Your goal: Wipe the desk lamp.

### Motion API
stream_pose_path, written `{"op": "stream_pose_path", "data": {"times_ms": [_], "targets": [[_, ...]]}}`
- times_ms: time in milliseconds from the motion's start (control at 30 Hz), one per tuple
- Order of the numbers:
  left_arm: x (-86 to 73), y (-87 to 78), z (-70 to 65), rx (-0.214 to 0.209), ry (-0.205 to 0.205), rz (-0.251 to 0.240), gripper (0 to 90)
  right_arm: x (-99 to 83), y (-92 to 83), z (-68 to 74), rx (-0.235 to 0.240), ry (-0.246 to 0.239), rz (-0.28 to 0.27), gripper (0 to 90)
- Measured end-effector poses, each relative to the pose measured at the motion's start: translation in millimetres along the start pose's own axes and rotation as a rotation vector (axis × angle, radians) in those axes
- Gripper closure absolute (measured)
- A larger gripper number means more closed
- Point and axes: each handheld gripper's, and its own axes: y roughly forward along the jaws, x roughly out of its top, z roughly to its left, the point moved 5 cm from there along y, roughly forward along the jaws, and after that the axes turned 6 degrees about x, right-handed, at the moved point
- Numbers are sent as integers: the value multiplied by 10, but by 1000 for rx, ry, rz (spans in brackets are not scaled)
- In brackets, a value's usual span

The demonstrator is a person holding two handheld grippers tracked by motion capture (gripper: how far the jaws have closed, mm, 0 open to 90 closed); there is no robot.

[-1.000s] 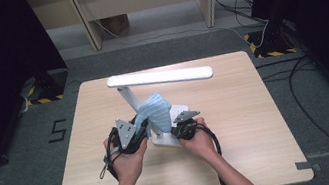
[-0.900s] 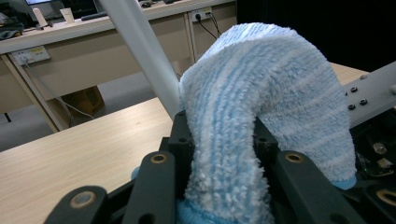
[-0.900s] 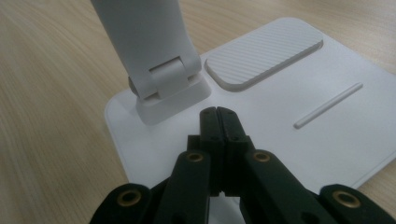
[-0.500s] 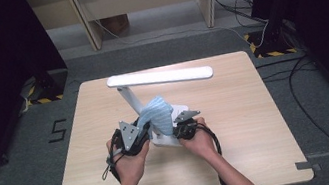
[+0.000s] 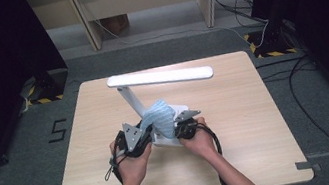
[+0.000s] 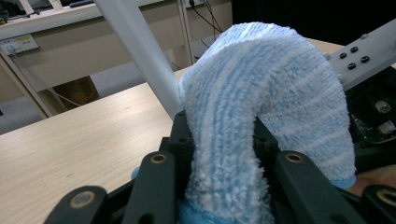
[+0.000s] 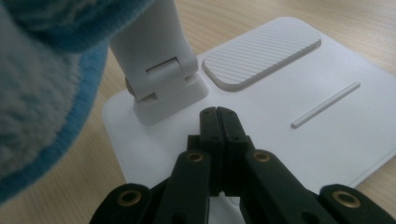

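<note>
Nearest me, my left gripper (image 6: 219,186) was clamped on the blue cloth (image 6: 261,102), which arched up beside the lamp's stem (image 5: 129,98). My right gripper (image 7: 218,119) sat fully closed and empty, tips pressed on the lamp base (image 7: 299,154) at the worktop's (image 5: 263,147) near middle. Beyond hung the lamp head (image 5: 160,77). I judged that hard wiping might tip the lamp if that hold-down slid.

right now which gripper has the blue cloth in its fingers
The left gripper: its fingers clamp the blue cloth. The right gripper is shut on nothing, over the lamp base.
</note>
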Motion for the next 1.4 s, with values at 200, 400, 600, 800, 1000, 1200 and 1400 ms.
{"op": "stream_pose_path", "data": {"times_ms": [200, 400, 600, 800, 1000, 1200, 1400], "targets": [[-47, 14, -25, -4, -2, 12, 693, -2, -1, -2, 2, 3, 0, 900], [-65, 25, -35, -9, -6, 18, 692, -3, -1, -7, 0, 2, -2, 900], [-75, 42, -51, -12, -14, 22, 691, 5, -5, -15, 4, -3, 6, 900], [-90, 68, -68, -17, -17, 28, 691, 6, -26, -41, 1, -6, 12, 824], [-98, 65, -78, -26, -17, 27, 689, -6, -71, -88, -12, 12, 20, 698], [-122, 82, -91, -33, -16, 31, 688, -53, -337, -323, -92, 55, 24, 618], [-177, 107, -116, -37, -16, 41, 688, -71, -605, -493, -153, 86, -2, 595]]}}
